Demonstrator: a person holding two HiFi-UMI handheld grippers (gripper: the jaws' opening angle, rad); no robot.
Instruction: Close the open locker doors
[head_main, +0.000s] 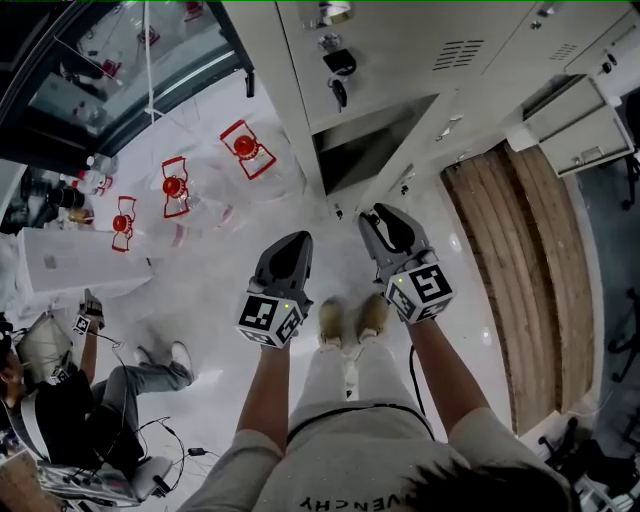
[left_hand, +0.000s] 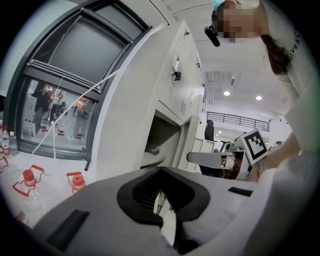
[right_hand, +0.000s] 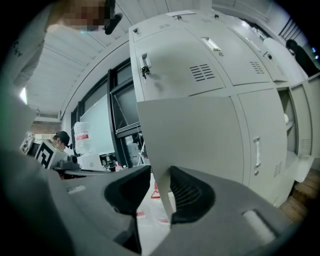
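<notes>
The open locker door (right_hand: 190, 135) stands out from the pale locker bank (right_hand: 235, 65) at the far right. Its free edge faces the person, ready to be swung home. The right tool (right_hand: 159, 175) is spread wide with that edge between its jaws, seemingly unclamped. The left tool (left_hand: 160, 175), on the near left, looks closed and empty, clear of the swing.

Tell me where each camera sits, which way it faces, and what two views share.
Head view: on the person's head, facing steeply down at floor and lockers; shows forearms, shoes, left gripper, right gripper.
Left gripper view: rides that gripper, facing the open compartment past closed jaws; the right gripper shows too.
Right gripper view: rides that gripper, facing the open door, its edge between the parted jaws.
Shared: both gripper views show the lockers.
</notes>
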